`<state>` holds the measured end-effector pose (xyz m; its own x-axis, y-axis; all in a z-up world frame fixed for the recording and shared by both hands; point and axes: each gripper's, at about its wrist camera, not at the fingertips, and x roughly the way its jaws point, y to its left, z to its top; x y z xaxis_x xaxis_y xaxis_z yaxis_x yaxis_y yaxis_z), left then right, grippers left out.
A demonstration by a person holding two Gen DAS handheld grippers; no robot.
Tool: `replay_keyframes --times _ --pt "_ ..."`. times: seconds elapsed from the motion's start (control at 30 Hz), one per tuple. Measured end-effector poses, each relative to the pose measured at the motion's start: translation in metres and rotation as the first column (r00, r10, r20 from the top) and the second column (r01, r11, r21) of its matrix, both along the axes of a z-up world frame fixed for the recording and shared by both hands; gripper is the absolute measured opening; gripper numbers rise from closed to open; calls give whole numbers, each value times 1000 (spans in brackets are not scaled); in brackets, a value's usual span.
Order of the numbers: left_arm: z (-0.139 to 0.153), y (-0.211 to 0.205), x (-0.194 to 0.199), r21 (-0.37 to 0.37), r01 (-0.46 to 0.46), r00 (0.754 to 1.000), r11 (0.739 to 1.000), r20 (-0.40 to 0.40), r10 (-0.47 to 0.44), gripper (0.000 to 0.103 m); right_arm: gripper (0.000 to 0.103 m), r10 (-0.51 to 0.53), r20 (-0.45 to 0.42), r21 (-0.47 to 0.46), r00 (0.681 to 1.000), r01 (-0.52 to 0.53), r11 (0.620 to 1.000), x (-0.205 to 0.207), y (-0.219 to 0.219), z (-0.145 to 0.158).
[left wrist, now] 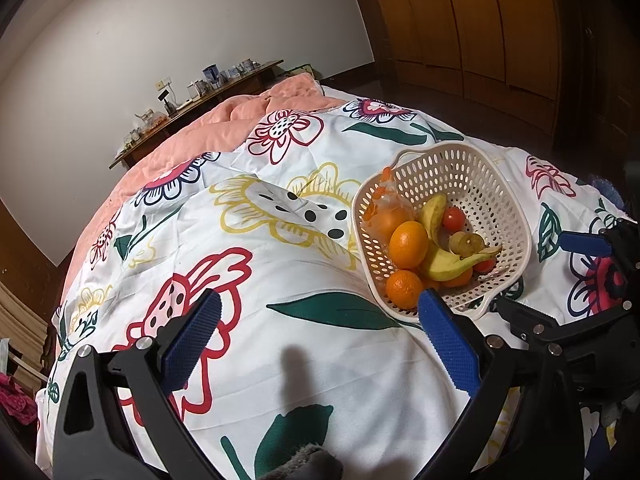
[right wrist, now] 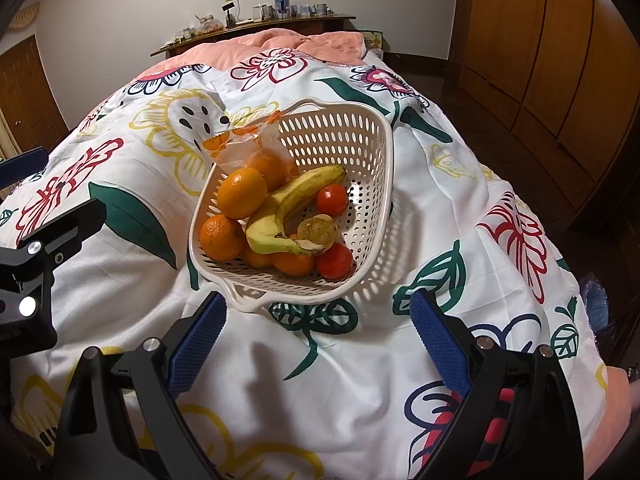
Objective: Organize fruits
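Left gripper (left wrist: 320, 316): your fingers are spread wide and hold nothing, hovering low over the floral bedspread (left wrist: 304, 344), with the basket (left wrist: 500, 184) ahead and to the right; its right pad overlaps the basket's near rim in view.
Right gripper (right wrist: 318, 318): yours is wide apart too, empty, pointed at the basket's near handle (right wrist: 244, 300) — just short of it.
Edges: the basket sits tilted on the rumpled cover, near the bed's right side, where dark floor (right wrist: 516, 160) and wooden wardrobe doors (right wrist: 560, 60) begin.
Open room: bare bedspread lies to the left and toward you; a pink quilt (right wrist: 280, 42) covers the far end.
Count: two bananas (right wrist: 296, 196), two red tomatoes (right wrist: 332, 199), one brownish round fruit (right wrist: 318, 232), at least four oranges (right wrist: 242, 193) — one more inside a clear bag (right wrist: 248, 146).
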<state>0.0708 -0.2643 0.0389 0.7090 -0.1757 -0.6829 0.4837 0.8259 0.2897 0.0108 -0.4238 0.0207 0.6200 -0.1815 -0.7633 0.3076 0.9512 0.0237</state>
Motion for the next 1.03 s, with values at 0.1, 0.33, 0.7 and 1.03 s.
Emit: replay_keyframes --times 0.1,0.33,0.7,1.03 --pt "0 0 0 0 0 1000 1000 -1 0 100 92 0 0 0 1000 0 1000 0 0 0" --pt "0 -1 -1 2 3 1000 1000 -1 -3 100 92 1 -1 0 1000 -1 1000 0 -1 1" --pt "1 4 0 -23 9 1000 1000 -11 -10 100 92 0 3 1 1000 0 1000 0 0 1" --pt "8 58 3 -59 -83 995 995 -64 79 100 92 28 42 22 999 -29 999 0 15 16"
